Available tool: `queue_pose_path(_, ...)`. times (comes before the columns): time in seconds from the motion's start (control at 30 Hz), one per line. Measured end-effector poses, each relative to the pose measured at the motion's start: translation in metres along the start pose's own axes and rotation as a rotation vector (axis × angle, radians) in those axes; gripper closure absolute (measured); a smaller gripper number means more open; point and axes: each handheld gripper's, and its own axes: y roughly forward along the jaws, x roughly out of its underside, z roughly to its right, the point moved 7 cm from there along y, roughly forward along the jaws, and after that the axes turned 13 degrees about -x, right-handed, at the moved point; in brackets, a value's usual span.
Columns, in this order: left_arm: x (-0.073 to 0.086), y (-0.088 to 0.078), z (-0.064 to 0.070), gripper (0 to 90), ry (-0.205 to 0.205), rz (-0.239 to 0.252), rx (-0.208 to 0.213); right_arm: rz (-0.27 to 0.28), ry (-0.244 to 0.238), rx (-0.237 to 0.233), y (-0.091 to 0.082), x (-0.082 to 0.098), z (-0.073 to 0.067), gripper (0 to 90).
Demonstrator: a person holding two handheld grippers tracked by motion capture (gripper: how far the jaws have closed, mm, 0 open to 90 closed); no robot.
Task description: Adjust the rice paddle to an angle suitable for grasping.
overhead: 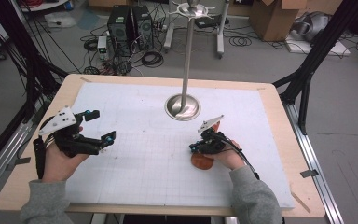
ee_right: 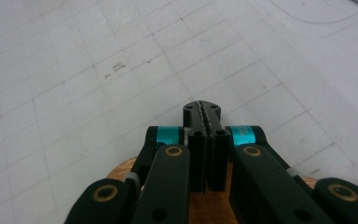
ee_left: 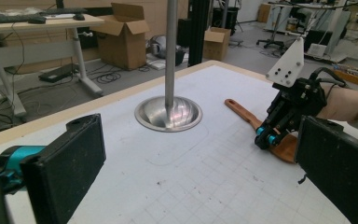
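A brown wooden spoon (overhead: pixel 202 161) lies flat on the white gridded mat (overhead: pixel 135 158); in the left gripper view its handle (ee_left: pixel 240 111) points away from the wide end (ee_left: pixel 286 148). My right gripper (overhead: pixel 194 148) hovers just over the wide end, jaws pressed together with nothing seen between them. In its own view the right gripper (ee_right: pixel 204 110) is shut, with the wood (ee_right: pixel 120 171) below and behind the jaws. My left gripper (overhead: pixel 101 126) is held at the mat's left side, open and empty. Its two black pads (ee_left: pixel 70 163) stand far apart.
A metal pole on a round dished base (overhead: pixel 182 106) stands at the mat's far middle, also seen as the base (ee_left: pixel 168 115) in the left gripper view. The wooden table's rim (overhead: pixel 279 121) frames the mat. Computers (overhead: pixel 129 29), cables and cardboard boxes (overhead: pixel 274 17) lie on the floor beyond.
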Motion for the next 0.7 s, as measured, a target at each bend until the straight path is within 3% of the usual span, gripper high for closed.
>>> queue_pose_path(0.7,-0.001,0.02,0.01,2.5,0.016,-0.016,0.04,0.036,0.024,-0.037,-0.035,0.041,-0.001,89.2)
